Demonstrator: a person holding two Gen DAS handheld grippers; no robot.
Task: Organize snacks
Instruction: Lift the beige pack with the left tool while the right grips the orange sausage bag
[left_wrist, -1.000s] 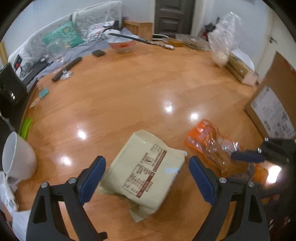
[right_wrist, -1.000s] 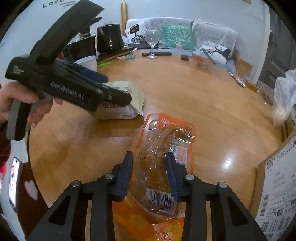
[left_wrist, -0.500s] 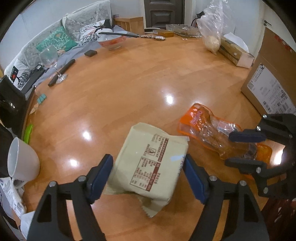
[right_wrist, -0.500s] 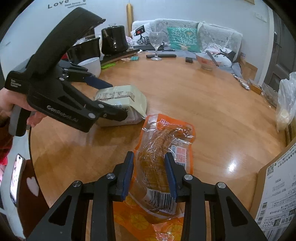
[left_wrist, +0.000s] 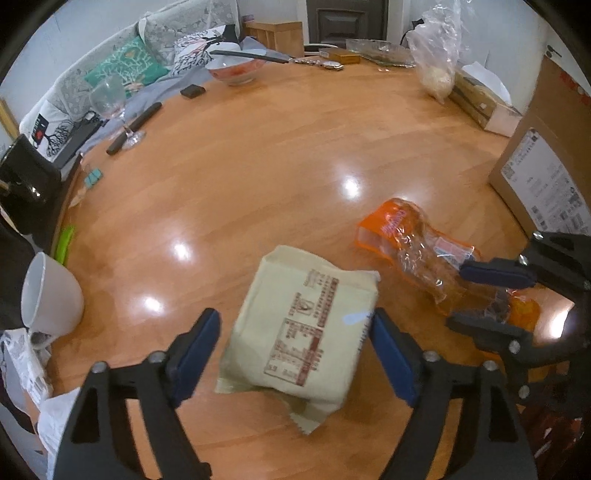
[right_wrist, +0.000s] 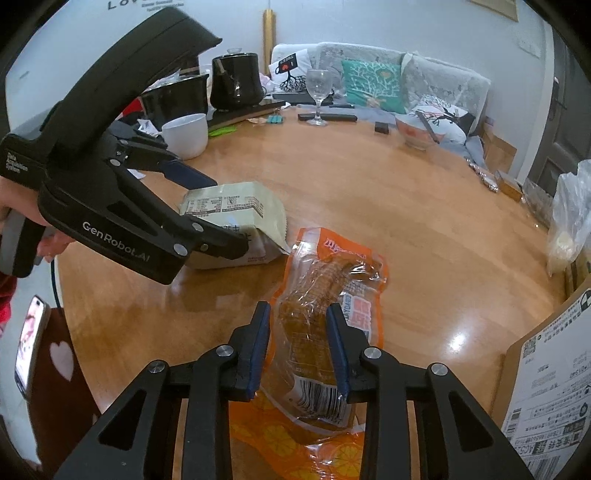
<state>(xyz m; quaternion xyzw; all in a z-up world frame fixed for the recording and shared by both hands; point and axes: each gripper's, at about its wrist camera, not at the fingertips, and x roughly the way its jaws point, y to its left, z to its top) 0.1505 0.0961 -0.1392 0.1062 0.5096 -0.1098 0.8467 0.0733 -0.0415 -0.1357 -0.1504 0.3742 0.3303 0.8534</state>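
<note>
Straddling the beige snack packet (left_wrist: 306, 332) at lower centre, the left claw (left_wrist: 295, 354) is opening, pads clear; the right claw (right_wrist: 298, 350) pinches the orange packet (right_wrist: 332, 295) on the worktop (left_wrist: 258, 166), likely for regrouping.

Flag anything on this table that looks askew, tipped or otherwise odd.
The white cup near the table's edge looks tipped in the left wrist view, but upright in the right wrist view, so probably lens distortion. The beige snack pack lies skewed beside the orange snack bag. Nothing spilled.
</note>
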